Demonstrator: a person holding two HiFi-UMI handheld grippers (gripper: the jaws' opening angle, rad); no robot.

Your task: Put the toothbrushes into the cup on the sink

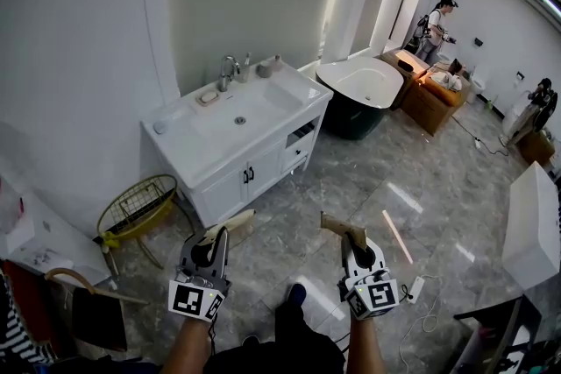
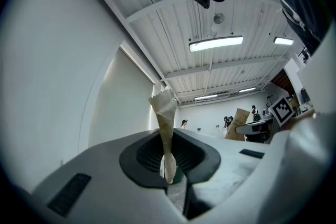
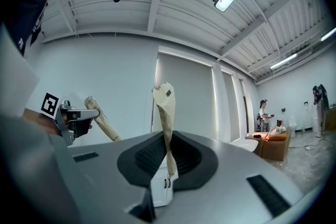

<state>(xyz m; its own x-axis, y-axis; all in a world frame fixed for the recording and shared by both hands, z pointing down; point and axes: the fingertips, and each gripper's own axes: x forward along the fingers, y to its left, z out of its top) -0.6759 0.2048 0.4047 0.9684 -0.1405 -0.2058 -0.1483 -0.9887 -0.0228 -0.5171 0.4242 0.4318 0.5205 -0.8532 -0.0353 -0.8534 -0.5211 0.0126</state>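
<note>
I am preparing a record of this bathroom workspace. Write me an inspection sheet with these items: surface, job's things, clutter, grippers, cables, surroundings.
Surface: white sink counter with a faucet and a soap dish; otherwise mostly bare.
Job's things: left toothbrush and right toothbrush, both paper-wrapped; a cup-like vessel stands beside the faucet, too small to be sure.
Clutter: wire basket left of the cabinet.
Grippers: left gripper and right gripper are each shut on a toothbrush, well away from the sink.
Cables: power strip with its cable on the floor, at the right.
Surroundings: bathtub beyond the sink; people in the background.
</note>
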